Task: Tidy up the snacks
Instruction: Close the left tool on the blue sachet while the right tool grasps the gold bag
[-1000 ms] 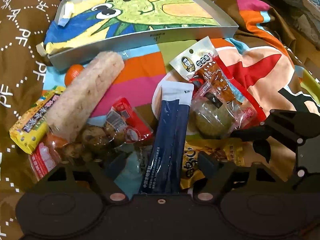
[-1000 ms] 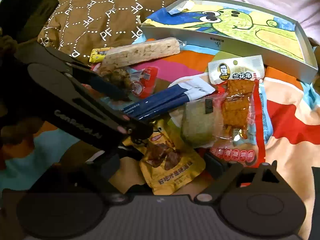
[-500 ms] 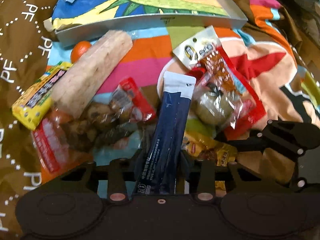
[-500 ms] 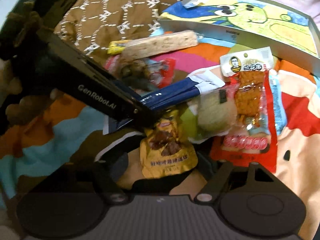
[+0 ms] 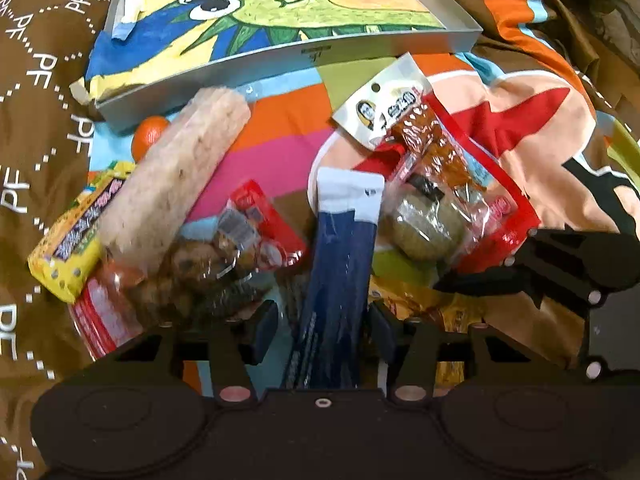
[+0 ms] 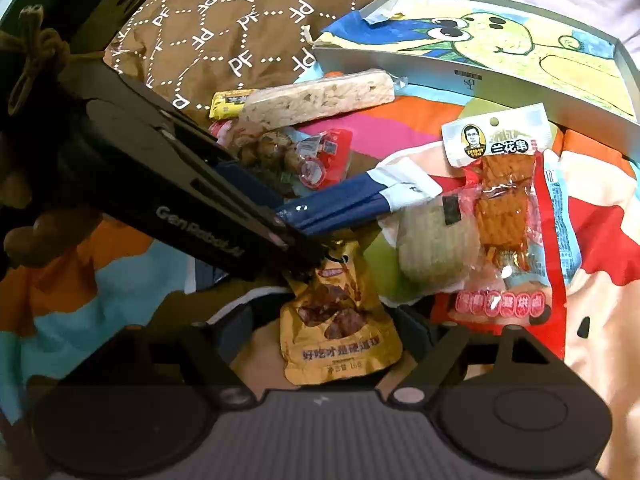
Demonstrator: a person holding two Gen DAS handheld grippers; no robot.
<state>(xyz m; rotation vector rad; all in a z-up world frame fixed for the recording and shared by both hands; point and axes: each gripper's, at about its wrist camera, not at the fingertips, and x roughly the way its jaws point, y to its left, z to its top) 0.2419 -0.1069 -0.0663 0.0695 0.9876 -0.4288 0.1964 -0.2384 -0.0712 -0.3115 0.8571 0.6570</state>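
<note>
My left tongs (image 5: 322, 330) straddle the near end of the blue sachet (image 5: 340, 264), which I take as my landmark; their jaws are opening, roughly a third of the way apart, with the sachet between them, the right pad close against its edge and a gap showing at the left pad, so I have no grip on it. The sachet's white end points away from me toward the grey tray (image 5: 304, 54) with the dinosaur drawing, which lies well beyond it on the bedspread (image 5: 280, 128). Left of the sachet sits a red pack of brown balls (image 5: 224, 256), and further left the long pale bar (image 5: 176, 176) leans over a yellow packet (image 5: 68, 244), with a small orange (image 5: 150, 136) just beyond the bar. Right of the sachet lie a round green cake (image 5: 428, 228) in clear wrap and the skewer pack (image 5: 424, 136) over a red pouch (image 5: 508, 216). My right tongs (image 6: 332, 344) are opening too, fairly wide, with the golden pouch (image 6: 336, 320) lying loose between them, just near of the sachet; neither pad presses on it.
</note>
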